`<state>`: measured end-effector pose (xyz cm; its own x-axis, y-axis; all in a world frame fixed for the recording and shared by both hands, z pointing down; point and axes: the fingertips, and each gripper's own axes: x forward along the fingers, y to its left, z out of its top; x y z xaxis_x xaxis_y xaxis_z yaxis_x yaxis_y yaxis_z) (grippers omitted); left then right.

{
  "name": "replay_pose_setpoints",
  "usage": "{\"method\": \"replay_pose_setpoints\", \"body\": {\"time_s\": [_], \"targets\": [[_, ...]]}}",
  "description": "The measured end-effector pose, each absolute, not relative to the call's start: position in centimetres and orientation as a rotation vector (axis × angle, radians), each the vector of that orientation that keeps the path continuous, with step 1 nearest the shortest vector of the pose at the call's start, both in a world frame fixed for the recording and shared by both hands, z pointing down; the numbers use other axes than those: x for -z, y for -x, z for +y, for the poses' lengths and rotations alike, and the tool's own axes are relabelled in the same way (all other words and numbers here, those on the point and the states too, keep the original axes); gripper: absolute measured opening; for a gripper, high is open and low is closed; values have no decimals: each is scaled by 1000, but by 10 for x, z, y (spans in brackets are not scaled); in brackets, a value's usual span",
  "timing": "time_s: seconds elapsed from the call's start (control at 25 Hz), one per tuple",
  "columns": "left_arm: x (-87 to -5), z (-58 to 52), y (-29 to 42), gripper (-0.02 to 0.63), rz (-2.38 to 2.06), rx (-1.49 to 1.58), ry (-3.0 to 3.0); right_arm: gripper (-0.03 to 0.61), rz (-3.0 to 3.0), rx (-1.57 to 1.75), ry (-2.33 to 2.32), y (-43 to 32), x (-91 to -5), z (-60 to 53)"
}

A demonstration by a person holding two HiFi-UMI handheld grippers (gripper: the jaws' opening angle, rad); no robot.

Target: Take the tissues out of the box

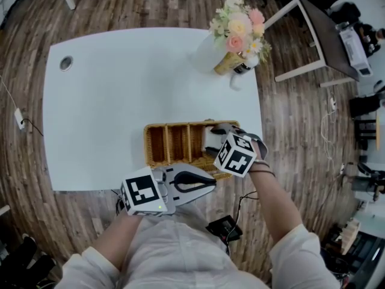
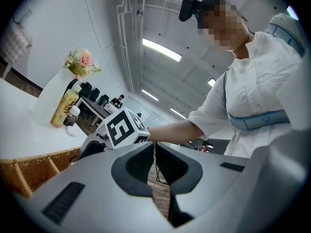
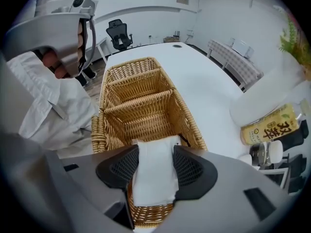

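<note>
A wicker basket [image 1: 156,127] [image 3: 127,64] with three compartments stands at the near edge of the white table [image 1: 120,89]. A white tissue pack [image 3: 153,174] [image 1: 209,138] sits upright in the compartment at its right end. My right gripper [image 3: 153,161] [image 1: 212,141] reaches down into that compartment, and both dark pads lie against the pack's sides. The other two compartments look empty. My left gripper [image 1: 213,184] [image 2: 154,152] hangs off the table's near edge just below the basket, its jaws together with nothing between them.
A white vase of flowers [image 1: 237,32] stands at the table's far right corner, with a yellow bottle [image 3: 269,127] and a small clear one beside it. A round cable hole [image 1: 66,63] is at the far left. A black device [image 1: 224,227] lies on the wood floor.
</note>
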<state>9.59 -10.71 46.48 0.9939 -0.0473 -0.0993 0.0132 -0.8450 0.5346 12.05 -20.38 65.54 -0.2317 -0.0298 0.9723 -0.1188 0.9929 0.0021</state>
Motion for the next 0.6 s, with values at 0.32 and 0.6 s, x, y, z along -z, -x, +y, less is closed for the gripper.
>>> {"method": "replay_pose_setpoints", "body": {"time_s": [0.32,0.6], "targets": [[-462,-107,-95,3,-21,155,-2583,232,-1837,-104,-163,-123,-654,-204],[-461,-108,-85,3,-56,132,-2592,229,-1850,-86,-206,-126,-648,-202]]}}
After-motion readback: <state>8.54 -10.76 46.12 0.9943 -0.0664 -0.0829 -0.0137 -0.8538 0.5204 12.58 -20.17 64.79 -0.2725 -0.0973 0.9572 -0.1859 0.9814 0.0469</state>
